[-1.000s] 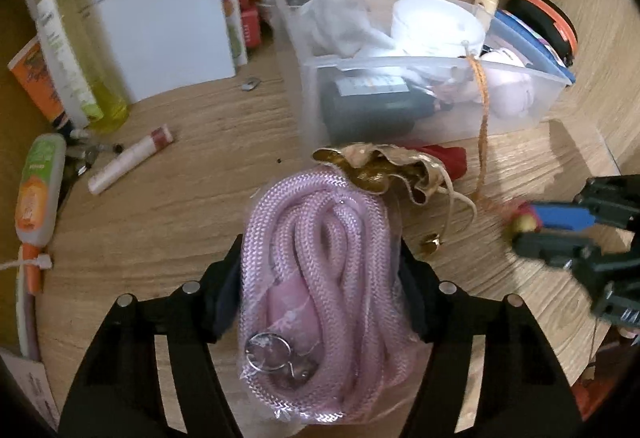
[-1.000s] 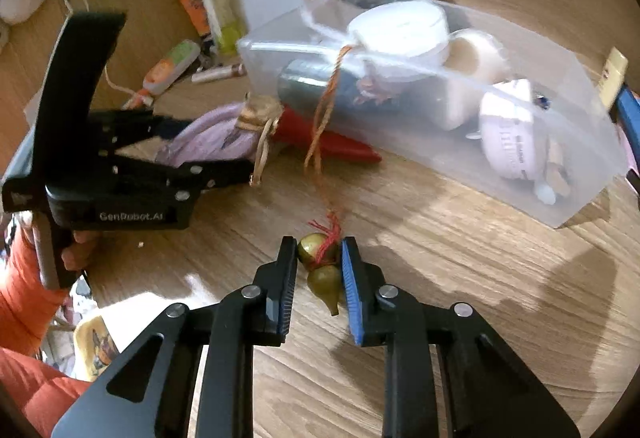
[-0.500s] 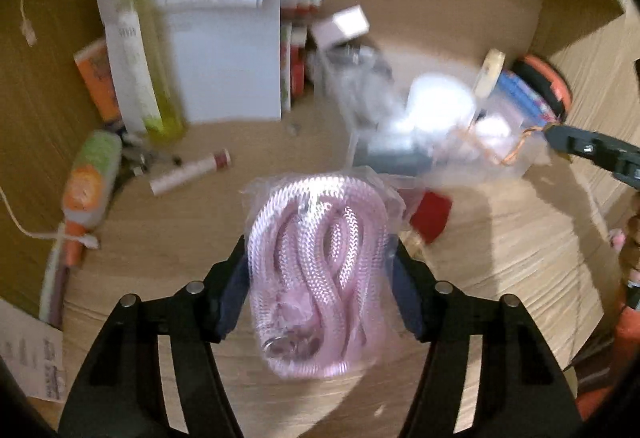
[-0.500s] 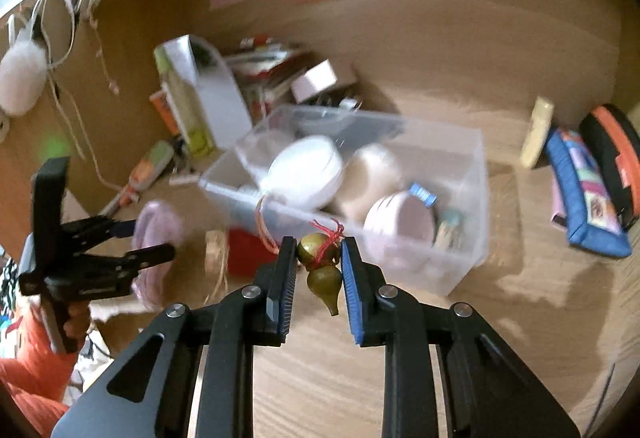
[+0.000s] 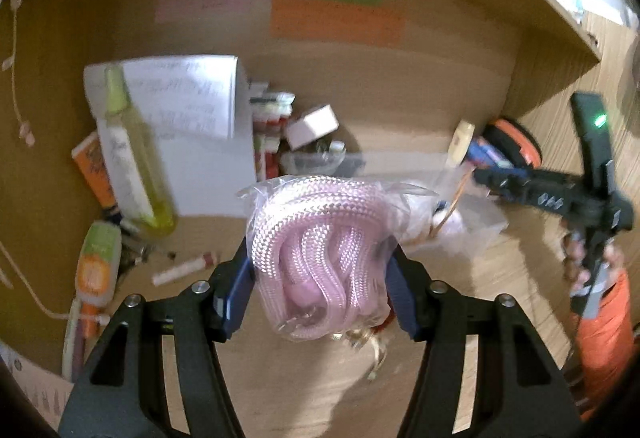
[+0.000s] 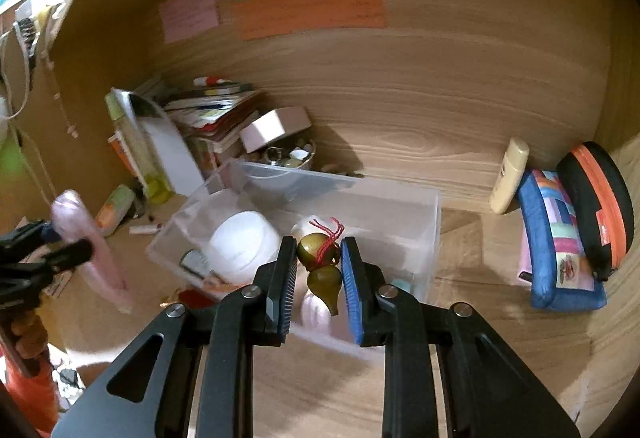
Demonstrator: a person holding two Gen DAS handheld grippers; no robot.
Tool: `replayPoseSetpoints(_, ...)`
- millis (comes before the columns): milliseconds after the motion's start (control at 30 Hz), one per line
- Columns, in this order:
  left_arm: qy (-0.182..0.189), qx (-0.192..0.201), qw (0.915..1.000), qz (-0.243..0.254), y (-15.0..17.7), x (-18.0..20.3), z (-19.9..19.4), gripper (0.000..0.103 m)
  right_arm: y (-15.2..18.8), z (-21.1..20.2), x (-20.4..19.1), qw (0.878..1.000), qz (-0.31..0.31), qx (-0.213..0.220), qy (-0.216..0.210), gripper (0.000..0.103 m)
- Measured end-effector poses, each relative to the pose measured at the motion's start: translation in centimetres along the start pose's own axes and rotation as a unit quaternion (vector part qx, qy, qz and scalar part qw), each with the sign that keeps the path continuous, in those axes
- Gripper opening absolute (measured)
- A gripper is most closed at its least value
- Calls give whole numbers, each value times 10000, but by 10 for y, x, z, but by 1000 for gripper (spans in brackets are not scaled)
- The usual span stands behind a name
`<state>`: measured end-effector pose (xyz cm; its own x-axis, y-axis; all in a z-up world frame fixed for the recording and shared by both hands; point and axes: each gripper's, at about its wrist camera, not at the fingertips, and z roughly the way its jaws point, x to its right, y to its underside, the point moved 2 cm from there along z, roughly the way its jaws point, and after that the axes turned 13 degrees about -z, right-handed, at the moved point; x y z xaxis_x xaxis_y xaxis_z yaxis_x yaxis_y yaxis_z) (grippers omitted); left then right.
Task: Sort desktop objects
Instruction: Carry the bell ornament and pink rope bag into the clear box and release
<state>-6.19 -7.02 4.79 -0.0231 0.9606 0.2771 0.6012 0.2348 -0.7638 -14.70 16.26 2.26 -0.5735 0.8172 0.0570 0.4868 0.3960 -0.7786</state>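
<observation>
My left gripper [image 5: 320, 286] is shut on a clear bag of coiled pink rope [image 5: 320, 258] and holds it in the air above the desk. My right gripper [image 6: 318, 274] is shut on a small olive-gold gourd charm [image 6: 320, 266] with a red cord, held above the clear plastic bin [image 6: 400, 206]. The bin holds a white round tub [image 6: 244, 242] and other small items. The right gripper also shows at the right of the left wrist view [image 5: 560, 198]. The left gripper with the pink rope shows at the left of the right wrist view [image 6: 88, 250].
A white paper stand [image 5: 188, 126], a yellow-green bottle [image 5: 132, 158], an orange-green tube [image 5: 96, 262] and a lip balm stick [image 5: 184, 270] lie at the left. A blue pouch [image 6: 556, 246], a black-orange case [image 6: 600, 210] and a cream tube [image 6: 508, 174] stand at the right. Wooden walls enclose the desk.
Both grippers have risen from the desk with their loads. The pink rope bag and the gourd charm now hang higher, the charm above the bin.
</observation>
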Motion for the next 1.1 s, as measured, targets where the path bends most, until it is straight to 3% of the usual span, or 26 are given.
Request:
replayPoseSetpoints(100, 44, 128, 9999, 23, -11, 5, 6, 60, -1, 10, 8, 9999, 59, -68, 88, 20)
replayPoseSetpoints(400, 95, -148, 9997, -177, -41, 8, 60, 60, 10, 47, 29, 9980, 188, -565, 192, 20)
replayPoseSetpoints(667, 1, -362, 9993, 48, -37, 20, 94, 60, 21, 59, 30, 9967, 123, -770, 230, 20)
replayPoseSetpoints(1100, -244, -1041, 9939, 275, -19, 24, 145, 59, 15, 67, 21, 9950, -173, -885, 431, 21)
